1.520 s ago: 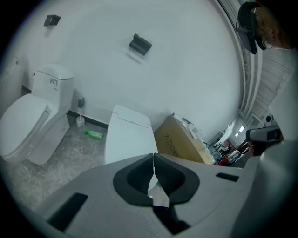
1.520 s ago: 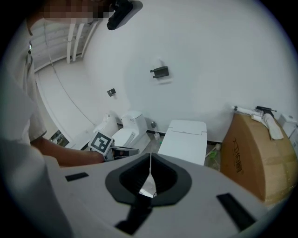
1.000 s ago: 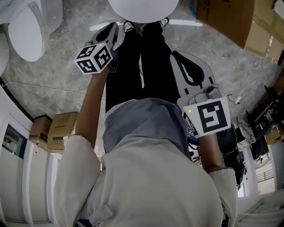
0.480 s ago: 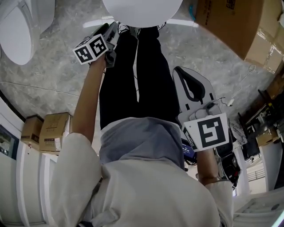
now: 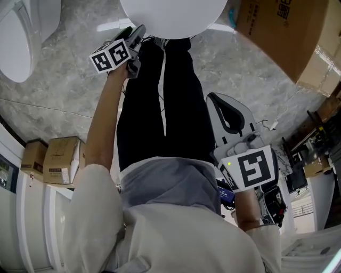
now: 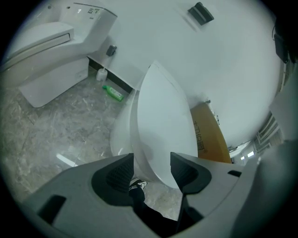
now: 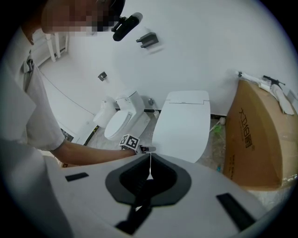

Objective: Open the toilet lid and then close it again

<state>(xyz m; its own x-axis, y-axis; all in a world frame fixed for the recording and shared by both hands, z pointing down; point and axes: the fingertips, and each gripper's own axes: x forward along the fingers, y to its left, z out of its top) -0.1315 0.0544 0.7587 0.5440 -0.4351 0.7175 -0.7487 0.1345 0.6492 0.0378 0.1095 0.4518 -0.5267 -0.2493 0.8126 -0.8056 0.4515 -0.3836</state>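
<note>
The toilet's white lid (image 5: 173, 13) lies down over the bowl, at the top of the head view. In the right gripper view the lid (image 7: 184, 123) slopes from the tank toward me. My left gripper (image 5: 139, 29) is at the lid's front left edge. Its jaws have just been opening, and the left gripper (image 6: 152, 160) now stands open. The lid (image 6: 160, 121) shows in the gap beyond its tips, and neither pad presses on it. My right gripper (image 5: 216, 101) hangs back by my right leg. Nothing is in the shut right gripper (image 7: 150, 155).
A second toilet (image 5: 18, 37) stands at the left, seen also in the left gripper view (image 6: 51, 51). A big cardboard box (image 5: 282, 37) stands right of the lid. Small boxes (image 5: 61, 160) sit by the left wall. A green bottle (image 6: 113, 93) lies on the marble floor.
My left gripper has moved away from me to the lid's front edge. The lid now fills more of the head view's top. The right gripper has sunk slightly.
</note>
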